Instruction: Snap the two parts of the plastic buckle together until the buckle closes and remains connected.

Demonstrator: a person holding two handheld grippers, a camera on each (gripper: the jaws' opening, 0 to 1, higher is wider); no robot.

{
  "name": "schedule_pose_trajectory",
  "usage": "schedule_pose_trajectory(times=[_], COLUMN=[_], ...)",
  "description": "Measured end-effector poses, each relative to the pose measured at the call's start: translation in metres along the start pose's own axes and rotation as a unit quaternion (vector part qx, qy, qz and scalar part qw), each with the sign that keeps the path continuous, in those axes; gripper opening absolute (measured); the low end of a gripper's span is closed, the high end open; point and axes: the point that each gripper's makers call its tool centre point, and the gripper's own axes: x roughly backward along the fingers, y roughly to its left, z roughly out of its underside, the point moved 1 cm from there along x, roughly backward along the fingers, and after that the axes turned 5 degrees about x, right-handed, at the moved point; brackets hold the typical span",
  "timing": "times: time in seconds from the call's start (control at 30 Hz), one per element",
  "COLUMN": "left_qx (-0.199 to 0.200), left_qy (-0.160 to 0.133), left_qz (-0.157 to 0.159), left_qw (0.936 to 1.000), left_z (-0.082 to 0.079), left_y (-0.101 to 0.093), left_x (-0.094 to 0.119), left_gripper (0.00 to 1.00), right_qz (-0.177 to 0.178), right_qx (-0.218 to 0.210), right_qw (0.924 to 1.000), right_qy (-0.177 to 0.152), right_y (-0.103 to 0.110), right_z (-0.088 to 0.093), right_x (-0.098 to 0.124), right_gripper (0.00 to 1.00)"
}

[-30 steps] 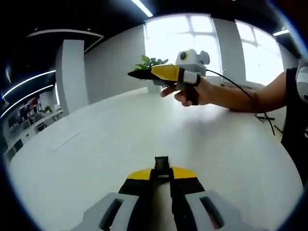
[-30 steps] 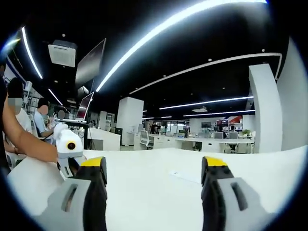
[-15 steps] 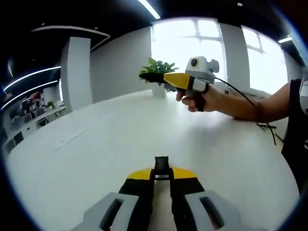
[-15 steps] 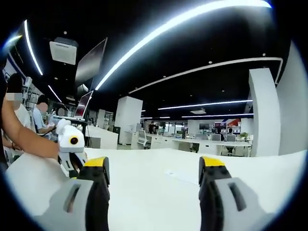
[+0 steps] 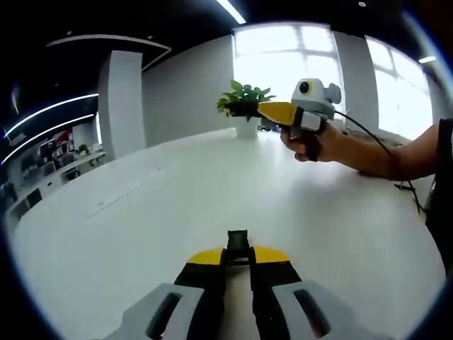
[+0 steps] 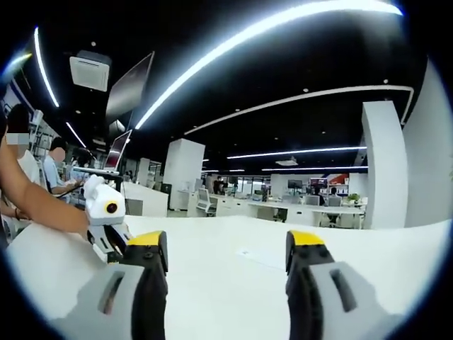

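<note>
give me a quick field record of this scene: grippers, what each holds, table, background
left gripper: jaws shut on a small black buckle part, low over the table
right gripper: jaws apart, nothing between them; seen in the left gripper view held up in a hand
table: white, wide
plant: potted, at the far edge by the window
other buckle part: cannot tell where it is
background: open office, ceiling light strips, seated people

Left gripper [image 5: 238, 256]: grey bodies, black jaws, yellow bands; right gripper [image 6: 226, 248]: same scheme; black cable [image 5: 368, 134]; black sleeve [image 5: 446, 177].
</note>
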Motion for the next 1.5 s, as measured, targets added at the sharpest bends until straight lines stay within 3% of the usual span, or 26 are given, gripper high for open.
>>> schedule_pose_trajectory(times=[0.47,1.5], left_qx=[0.013,0.018], left_qy=[-0.005,0.011], left_qz=[-0.031,-0.044], left_qw=[0.9994,0.9988], left_z=[-0.011,-0.017], left_y=[0.032,0.055], left_x=[-0.012,-0.033], left_gripper=[0.1,0.1], right_qz=[0.006,0.011], right_qx=[-0.011,-0.019], right_qw=[0.9998,0.9995], right_qy=[0.014,0.023], right_y=[-0.005,-0.011], right_z=[0.008,0.013], right_x=[0.0,0.001], right_gripper=[0.65,0.63])
